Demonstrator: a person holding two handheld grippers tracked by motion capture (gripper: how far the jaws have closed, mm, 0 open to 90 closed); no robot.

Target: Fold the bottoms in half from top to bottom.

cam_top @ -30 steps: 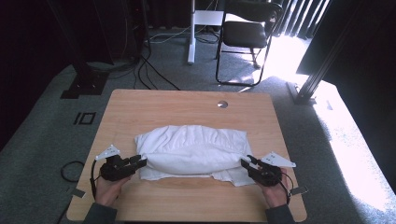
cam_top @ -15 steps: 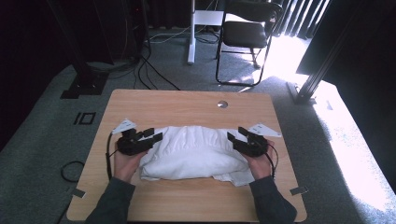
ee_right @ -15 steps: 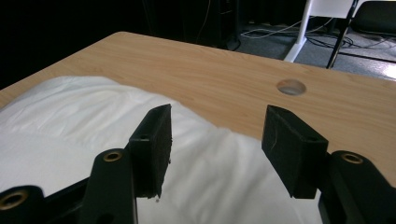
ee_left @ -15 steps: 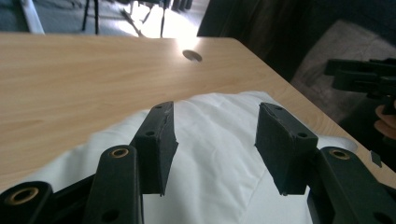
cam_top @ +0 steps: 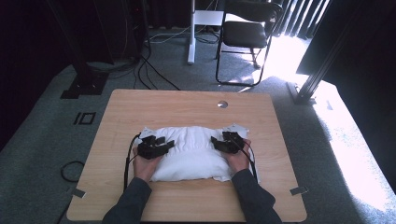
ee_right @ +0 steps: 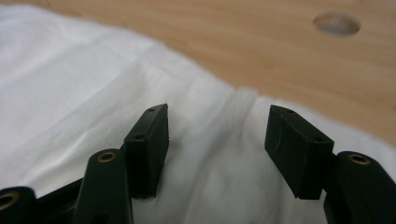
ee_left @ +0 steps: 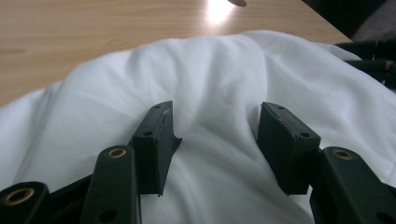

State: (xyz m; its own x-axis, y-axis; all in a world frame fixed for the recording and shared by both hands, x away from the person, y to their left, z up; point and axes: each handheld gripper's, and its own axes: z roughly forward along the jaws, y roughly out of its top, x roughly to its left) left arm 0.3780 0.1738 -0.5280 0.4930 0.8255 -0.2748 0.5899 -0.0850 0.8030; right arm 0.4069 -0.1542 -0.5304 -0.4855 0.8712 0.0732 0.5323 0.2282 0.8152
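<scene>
A white pillow (cam_top: pixel 191 151) is laid roughly mid-surface, a bit toward the near edge, with bare wood (cam_top: pixel 187 105) left all round and the most room at the far edge. The left hand-held gripper (cam_top: pixel 163 144) is set on its left end, the right hand-held gripper (cam_top: pixel 219 142) on its right end. Both sets of jaws have just been opening; cloth is bunched between them, but nothing is pinched.

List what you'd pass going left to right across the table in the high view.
Bare table edge → left gripper → white pillow → right gripper → bare table edge.
</scene>
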